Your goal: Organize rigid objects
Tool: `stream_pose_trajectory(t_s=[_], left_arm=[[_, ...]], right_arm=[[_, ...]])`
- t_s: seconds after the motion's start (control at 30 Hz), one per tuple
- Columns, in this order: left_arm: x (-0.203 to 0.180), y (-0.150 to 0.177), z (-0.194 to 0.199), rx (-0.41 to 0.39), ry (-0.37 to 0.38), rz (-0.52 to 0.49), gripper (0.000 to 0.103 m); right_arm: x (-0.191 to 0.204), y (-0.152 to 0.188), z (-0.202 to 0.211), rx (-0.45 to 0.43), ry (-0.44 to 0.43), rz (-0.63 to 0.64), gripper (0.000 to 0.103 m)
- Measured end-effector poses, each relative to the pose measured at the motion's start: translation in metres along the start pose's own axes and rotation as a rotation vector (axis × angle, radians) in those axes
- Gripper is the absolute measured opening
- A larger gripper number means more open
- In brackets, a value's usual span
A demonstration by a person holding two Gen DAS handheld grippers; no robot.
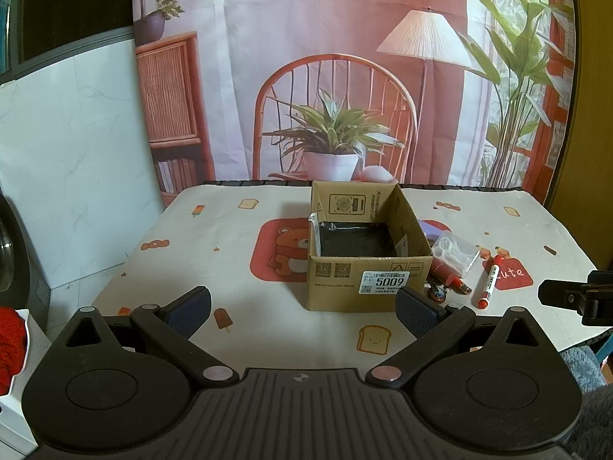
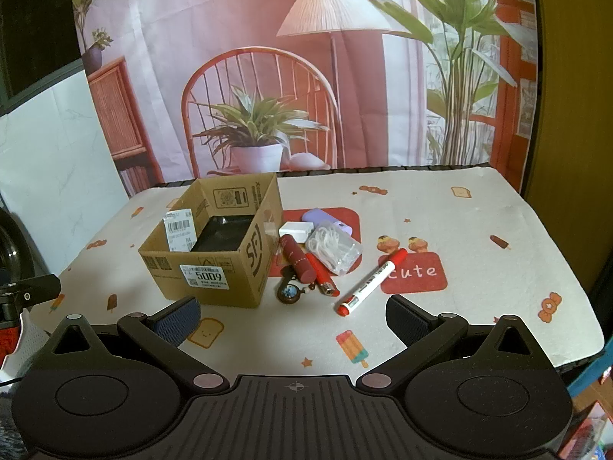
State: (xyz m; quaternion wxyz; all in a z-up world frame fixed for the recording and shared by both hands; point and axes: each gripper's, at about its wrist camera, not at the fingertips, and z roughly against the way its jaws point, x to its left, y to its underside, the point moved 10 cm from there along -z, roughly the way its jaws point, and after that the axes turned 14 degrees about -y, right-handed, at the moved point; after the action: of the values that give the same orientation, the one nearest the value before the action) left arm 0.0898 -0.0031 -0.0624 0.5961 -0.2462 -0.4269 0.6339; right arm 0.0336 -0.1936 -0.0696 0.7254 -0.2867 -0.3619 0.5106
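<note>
In the left wrist view, the left tongs [image 1: 302, 308] hung spread wide and empty above the near edge of the table [image 1: 214, 253]. Straight ahead stood an open cardboard box [image 1: 364, 272] with something black lying in its bottom. Just right of the box lay a heap of small things: a clear plastic bag [image 1: 458, 253], a dark red tube [image 1: 444, 273] and a red-capped marker [image 1: 488, 285] resting across a red "cute" patch of the cloth. The tip of the other tool showed at the far right edge.

In the right wrist view, the right tongs [image 2: 293, 316] were likewise parted, gripping nothing, low over the cloth. The box [image 2: 214, 268] sat ahead to the left, and the marker [image 2: 369, 281] lay slantwise just beyond the fingers. Between them lay the tube [image 2: 297, 258], a red lighter [image 2: 323, 276], a round dark keyring charm [image 2: 289, 292], the bag [image 2: 333, 249], a white block [image 2: 295, 230] and a lilac case [image 2: 325, 218], crowded close together.
</note>
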Motion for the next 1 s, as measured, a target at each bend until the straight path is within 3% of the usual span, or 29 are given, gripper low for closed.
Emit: stream_pose_trajectory(t_s=[1.0], left_arm=[[-0.0003, 0.0005, 0.0001, 0.003, 0.000, 0.000, 0.103]], right_arm=[[-0.0032, -0.0043, -0.0029, 0.004, -0.001, -0.002, 0.103]])
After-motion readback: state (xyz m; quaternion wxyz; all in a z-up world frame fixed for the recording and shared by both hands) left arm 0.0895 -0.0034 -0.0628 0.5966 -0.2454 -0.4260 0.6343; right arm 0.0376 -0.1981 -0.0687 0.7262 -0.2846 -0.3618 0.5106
